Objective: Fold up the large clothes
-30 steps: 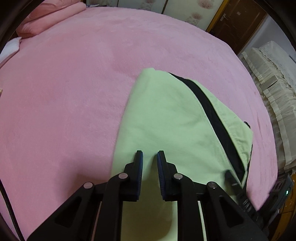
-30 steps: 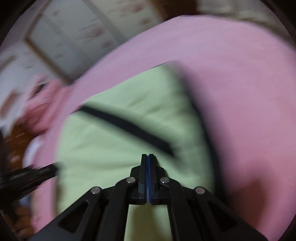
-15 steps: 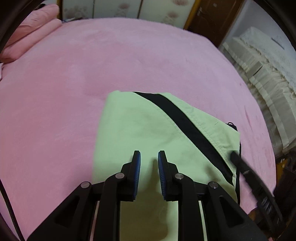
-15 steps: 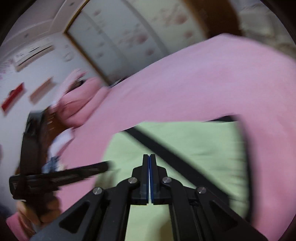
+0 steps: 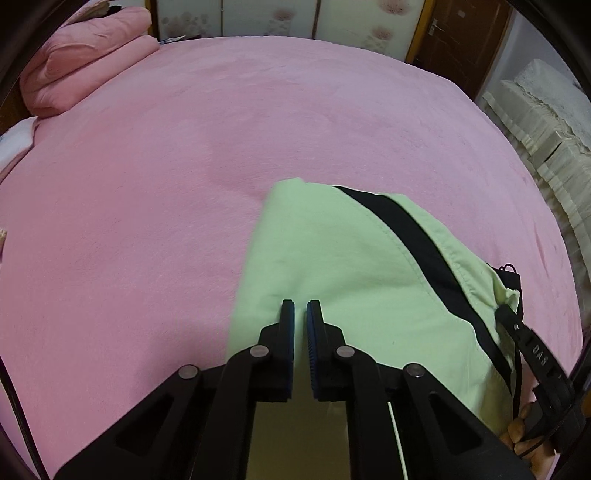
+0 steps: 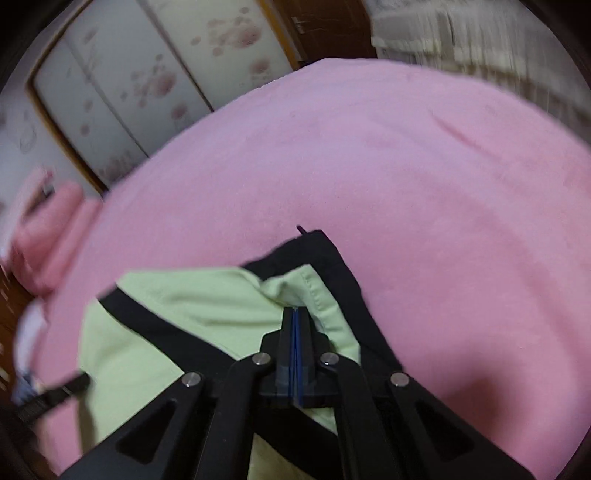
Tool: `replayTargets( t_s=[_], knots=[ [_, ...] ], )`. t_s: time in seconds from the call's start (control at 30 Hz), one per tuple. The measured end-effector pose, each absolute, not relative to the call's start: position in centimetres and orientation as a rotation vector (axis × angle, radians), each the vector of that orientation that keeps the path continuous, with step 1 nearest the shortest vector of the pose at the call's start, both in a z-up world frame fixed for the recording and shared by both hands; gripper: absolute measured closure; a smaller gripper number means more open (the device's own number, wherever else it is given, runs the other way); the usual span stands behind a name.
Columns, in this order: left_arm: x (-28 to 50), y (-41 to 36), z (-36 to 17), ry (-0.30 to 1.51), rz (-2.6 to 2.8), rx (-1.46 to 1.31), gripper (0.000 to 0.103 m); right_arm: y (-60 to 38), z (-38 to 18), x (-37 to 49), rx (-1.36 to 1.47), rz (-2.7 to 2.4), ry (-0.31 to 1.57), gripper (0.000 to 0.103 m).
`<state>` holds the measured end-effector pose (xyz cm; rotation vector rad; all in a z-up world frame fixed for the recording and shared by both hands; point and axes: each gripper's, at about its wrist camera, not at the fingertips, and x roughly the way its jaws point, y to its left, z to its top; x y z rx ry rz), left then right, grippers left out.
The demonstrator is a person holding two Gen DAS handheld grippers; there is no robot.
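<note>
Garment (image 5: pixel 332 280) on pink bedspread (image 5: pixel 147 184)

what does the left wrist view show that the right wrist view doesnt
Only the left wrist view: the left claw, its jaws closing with a small gap left and nothing pinched between them, hovering over the garment; a hand at the lower right edge; a stack of pale bedding at the right.

Only the right wrist view: the right claw, jaws shut together, its tips at a raised fold of the garment.

Both: the light green garment with its black band, the pink blanket, the folded pink quilt, and the flowered sliding doors.
</note>
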<state>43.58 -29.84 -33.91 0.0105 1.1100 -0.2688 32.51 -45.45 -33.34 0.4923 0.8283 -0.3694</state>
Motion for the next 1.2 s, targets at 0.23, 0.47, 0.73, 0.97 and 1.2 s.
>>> replayTargets(
  t_s=[0.23, 0.47, 0.73, 0.97, 1.2],
  knots=[
    [40.1, -28.5, -33.5, 1.156, -0.261, 0.073, 0.096, -42.4, -31.7, 29.9, 0.335, -0.383, 0.943, 0.103],
    [33.0, -26.0, -32.5, 1.157, -0.227, 0.164, 0.078, -41.7, -30.6, 22.6, 0.222, -0.384, 1.055, 0.103],
    [27.6, -24.4, -32.5, 1.287, -0.229, 0.18, 0.071, -39.3, -27.7, 19.6, 0.304, -0.282, 1.171, 0.099],
    [25.8, -26.1, -29.6, 1.284, -0.255, 0.225, 0.029, -36.4, -25.3, 19.5, 0.337, -0.224, 1.261, 0.054],
    [25.9, -27.1, -25.9, 1.289, -0.307, 0.276, 0.021, -35.1, -23.1, 19.7, 0.352, -0.227, 1.327, 0.026]
  ],
)
